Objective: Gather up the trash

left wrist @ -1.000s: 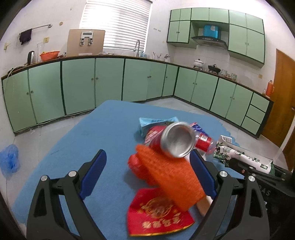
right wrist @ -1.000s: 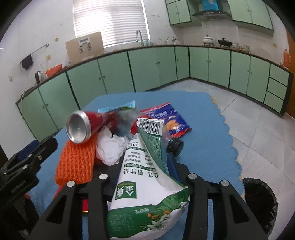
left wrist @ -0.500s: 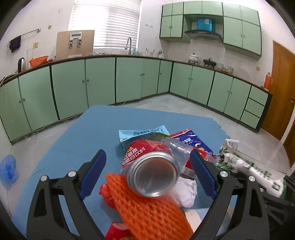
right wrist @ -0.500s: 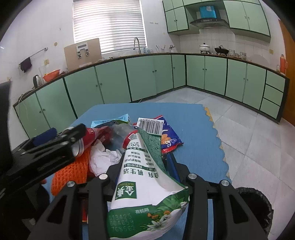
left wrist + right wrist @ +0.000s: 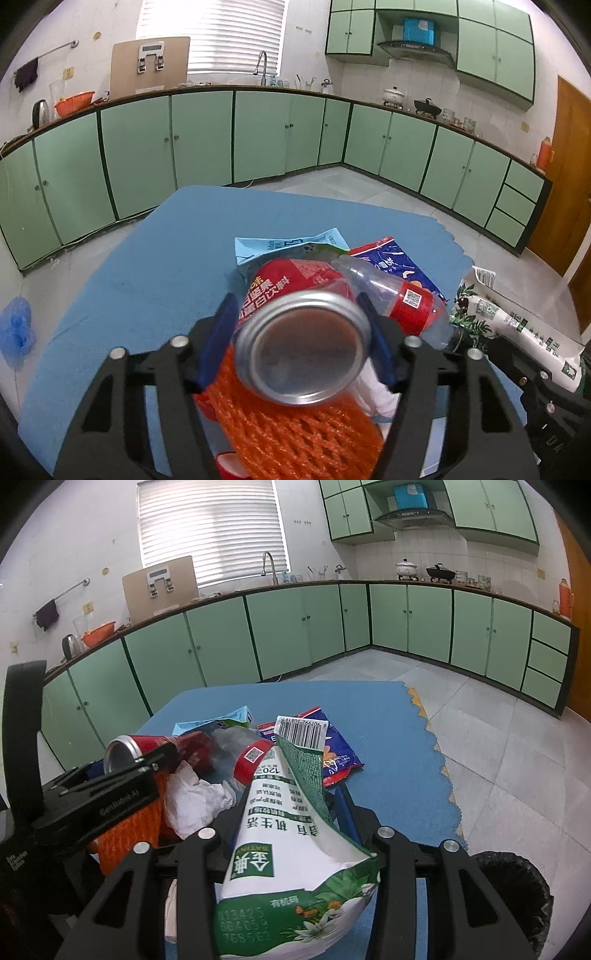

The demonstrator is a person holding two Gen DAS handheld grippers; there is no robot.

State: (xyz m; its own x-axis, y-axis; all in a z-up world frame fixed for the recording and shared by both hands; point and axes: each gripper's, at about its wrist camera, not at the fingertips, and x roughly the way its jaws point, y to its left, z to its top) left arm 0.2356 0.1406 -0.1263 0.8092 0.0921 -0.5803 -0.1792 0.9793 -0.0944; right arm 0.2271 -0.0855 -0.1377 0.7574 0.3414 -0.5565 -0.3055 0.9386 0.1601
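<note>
Left gripper (image 5: pixel 301 326): we were closing its jaws around the red can (image 5: pixel 303 345), blue pads at its sides; we could not tell whether they pressed yet.
Can: lying on the orange foam net (image 5: pixel 295 428), base toward the camera.
Right gripper (image 5: pixel 284 812): we held the green-and-white milk pouch (image 5: pixel 291 849) clamped between its fingers.
Other trash: plastic bottle (image 5: pixel 399 295), white tissue (image 5: pixel 195 801), blue snack bag (image 5: pixel 338 753), piled on the blue mat (image 5: pixel 147 280).
Bin (image 5: pixel 513 886): black-lined, on the floor beside the mat.
</note>
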